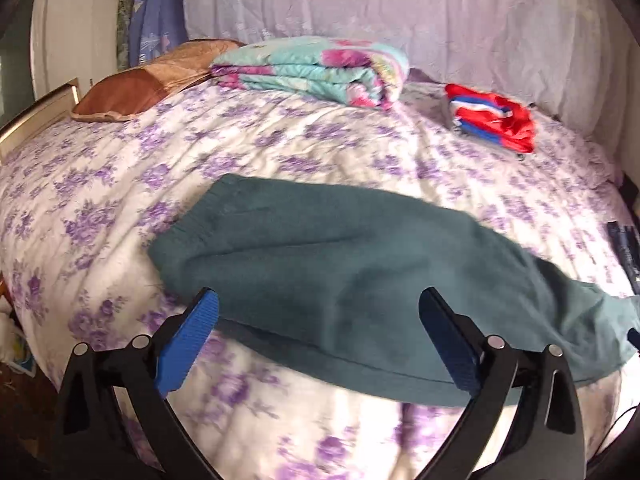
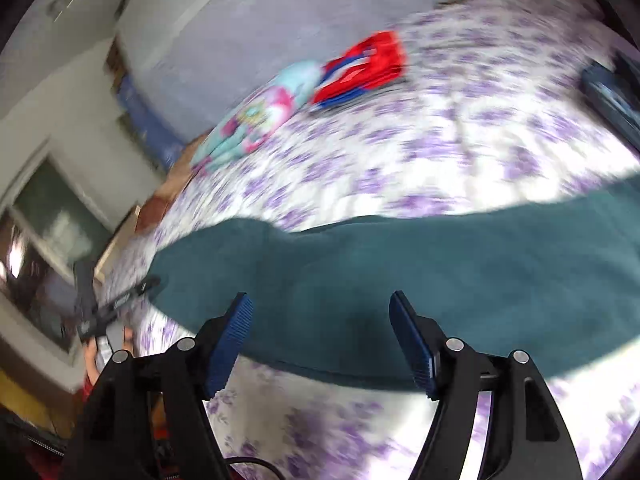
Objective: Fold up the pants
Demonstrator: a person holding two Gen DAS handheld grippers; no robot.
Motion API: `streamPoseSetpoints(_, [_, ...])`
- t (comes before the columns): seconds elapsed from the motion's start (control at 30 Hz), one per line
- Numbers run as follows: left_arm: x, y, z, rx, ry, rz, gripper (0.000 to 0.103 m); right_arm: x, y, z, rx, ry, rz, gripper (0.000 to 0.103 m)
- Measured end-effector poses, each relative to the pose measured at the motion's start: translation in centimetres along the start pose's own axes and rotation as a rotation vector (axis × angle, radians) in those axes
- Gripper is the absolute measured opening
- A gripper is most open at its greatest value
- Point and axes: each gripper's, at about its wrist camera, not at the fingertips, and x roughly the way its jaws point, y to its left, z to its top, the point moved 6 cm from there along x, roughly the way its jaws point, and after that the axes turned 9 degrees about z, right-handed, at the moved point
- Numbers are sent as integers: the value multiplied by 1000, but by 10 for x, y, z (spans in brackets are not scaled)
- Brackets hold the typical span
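Note:
Dark teal pants [image 1: 340, 264] lie flat on the floral bedspread [image 1: 120, 184], folded lengthwise, waistband at the left, legs running right. My left gripper [image 1: 318, 308] is open and empty, hovering over the near edge of the pants near the waist end. In the right wrist view the pants [image 2: 400, 264] stretch across the middle. My right gripper [image 2: 320, 312] is open and empty just above their near edge. The view is blurred. The left gripper [image 2: 116, 304] shows at the far left there.
A folded floral quilt [image 1: 312, 68], a brown pillow [image 1: 148, 84] and a folded red, white and blue garment [image 1: 492, 116] lie at the far side of the bed. A dark object [image 1: 626, 248] lies at the right edge. A white-draped wall [image 1: 400, 8] stands behind.

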Motion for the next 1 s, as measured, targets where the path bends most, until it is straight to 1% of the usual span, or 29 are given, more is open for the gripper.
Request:
streamPoseSetpoints(0.03, [-6,-18,-1,32,-15,-35,98,-22,-26,3,97,-39,-18,72])
streamPoseSetpoints(0.07, [-13,-38,-2,74,-34,-61,98,-40,-47,4,168,-74,-37,72])
streamPoseSetpoints(0.13, [-21,-76,-9,157,-58,-92,98,-68,-78,3,263,-131,-77,72])
streamPoseSetpoints(0.17, [-23,-99,-12,211,-67,-115,98,-76,-88,3,290,-149,-64,72])
streamPoseSetpoints(0.23, [-23,-134,-20,285,-64,-138,98,-81,-98,2,332,-150,-27,72])
streamPoseSetpoints(0.3, [-19,-167,-34,357,-42,-164,98,-80,-103,4,356,-161,-25,72])
streamPoseSetpoints(0.33, [-11,-180,-43,399,-22,-159,98,-80,-106,8,353,-175,-41,71])
streamPoseSetpoints(0.37, [0,-189,-52,427,6,-136,98,-80,-110,12,354,-192,-56,71])
streamPoseSetpoints(0.4, [10,-193,-61,437,39,-118,99,-80,-114,17,363,-209,-60,71])
streamPoseSetpoints(0.43, [17,-194,-65,421,68,-127,99,-78,-119,21,372,-225,-60,71])
streamPoseSetpoints(0.47, [15,-188,-60,380,76,-159,99,-79,-123,24,381,-243,-62,70])
streamPoseSetpoints(0.5, [16,-182,-58,356,92,-175,99,-81,-126,27,387,-268,-63,68])
streamPoseSetpoints(0.57, [26,-170,-57,300,138,-215,99,-84,-132,29,377,-305,-79,65])
streamPoseSetpoints(0.6, [24,-167,-56,279,130,-228,99,-83,-133,29,367,-314,-96,59])
streamPoseSetpoints(0.63, [22,-166,-57,280,121,-217,99,-82,-136,29,352,-322,-114,54])
streamPoseSetpoints(0.67, [22,-168,-59,292,115,-202,99,-81,-136,27,330,-328,-139,52])
streamPoseSetpoints(0.7, [20,-170,-60,307,101,-185,99,-80,-135,26,303,-332,-170,47])
streamPoseSetpoints(0.73, [18,-171,-60,312,91,-176,99,-77,-134,27,277,-332,-199,39])
streamPoseSetpoints(0.77, [17,-170,-60,310,86,-172,99,-76,-135,26,257,-331,-224,35])
streamPoseSetpoints(0.8, [15,-167,-58,301,80,-167,99,-76,-137,27,251,-335,-232,25])
streamPoseSetpoints(0.83, [13,-160,-56,289,66,-151,99,-76,-140,30,266,-350,-233,10])
streamPoseSetpoints(0.87, [7,-149,-50,278,37,-119,99,-79,-142,31,284,-373,-224,6])
streamPoseSetpoints(0.9, [1,-137,-45,267,3,-88,99,-79,-139,34,288,-394,-207,5])
streamPoseSetpoints(0.93, [-6,-121,-38,251,-33,-54,99,-79,-133,37,274,-410,-211,5])
streamPoseSetpoints(1.0, [-17,-82,-25,199,-85,18,99,-72,-104,46,186,-430,-213,5])
